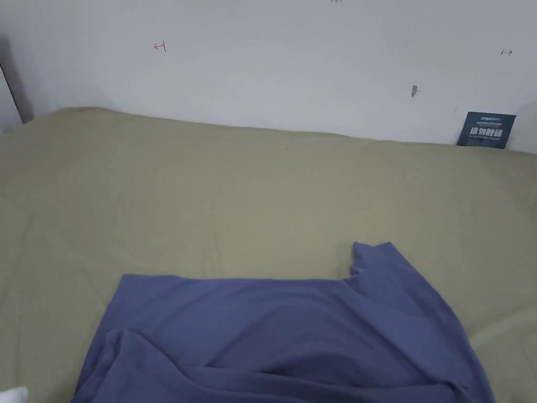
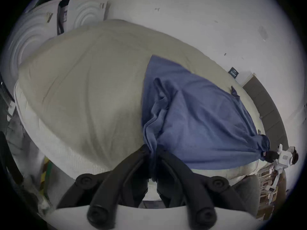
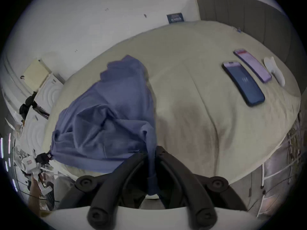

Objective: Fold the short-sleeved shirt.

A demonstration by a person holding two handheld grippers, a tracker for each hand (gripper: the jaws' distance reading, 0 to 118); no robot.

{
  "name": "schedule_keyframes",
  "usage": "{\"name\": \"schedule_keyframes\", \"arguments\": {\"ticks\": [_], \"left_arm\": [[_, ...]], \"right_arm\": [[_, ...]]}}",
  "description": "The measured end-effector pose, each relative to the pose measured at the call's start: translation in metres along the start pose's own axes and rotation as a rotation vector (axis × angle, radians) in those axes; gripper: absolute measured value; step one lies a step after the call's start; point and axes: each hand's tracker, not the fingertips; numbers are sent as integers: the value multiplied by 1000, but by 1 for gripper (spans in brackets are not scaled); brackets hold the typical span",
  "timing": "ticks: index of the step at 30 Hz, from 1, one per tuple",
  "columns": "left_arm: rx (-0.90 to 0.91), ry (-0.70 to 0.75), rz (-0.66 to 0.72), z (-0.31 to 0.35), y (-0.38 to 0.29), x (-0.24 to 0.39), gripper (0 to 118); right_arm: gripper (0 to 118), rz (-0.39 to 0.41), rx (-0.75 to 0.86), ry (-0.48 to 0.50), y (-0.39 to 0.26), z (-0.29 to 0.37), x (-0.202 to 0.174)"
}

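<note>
The blue shirt [image 1: 293, 325] lies rumpled across the near part of your olive-covered bed [image 1: 236, 183]. Your left gripper [image 2: 152, 150] pinches one bunched corner, your right gripper [image 3: 151, 152] another. Two phones [image 3: 243, 82] lie farther right.

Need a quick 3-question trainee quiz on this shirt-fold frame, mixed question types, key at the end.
1. True or false: both the left tool and the right tool are shut on the blue shirt.
2. Multiple choice: the shirt rests on A) a wooden floor, B) a green bedsheet, C) a chair.
3. Fill in: in the right gripper view, two ____ lie on the bed away from the shirt.

Key: 1 true; 2 B; 3 phones.
</note>
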Motion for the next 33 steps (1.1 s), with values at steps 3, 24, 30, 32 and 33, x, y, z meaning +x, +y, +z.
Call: {"name": "schedule_keyframes", "arguments": {"ticks": [3, 24, 30, 32, 33], "left_arm": [[30, -31, 40, 2, -2, -4, 13], [354, -26, -297, 78, 10, 106, 0], [299, 20, -235, 26, 99, 105, 2], [238, 62, -230, -4, 142, 103, 18], [195, 76, -233, -18, 161, 103, 33]], "right_arm": [[6, -10, -1, 10, -3, -7, 10], [0, 505, 445, 31, -5, 64, -123], [0, 480, 442, 61, 15, 53, -129], [0, 478, 452, 66, 23, 54, -130], [0, 477, 453, 66, 26, 53, -129]]}}
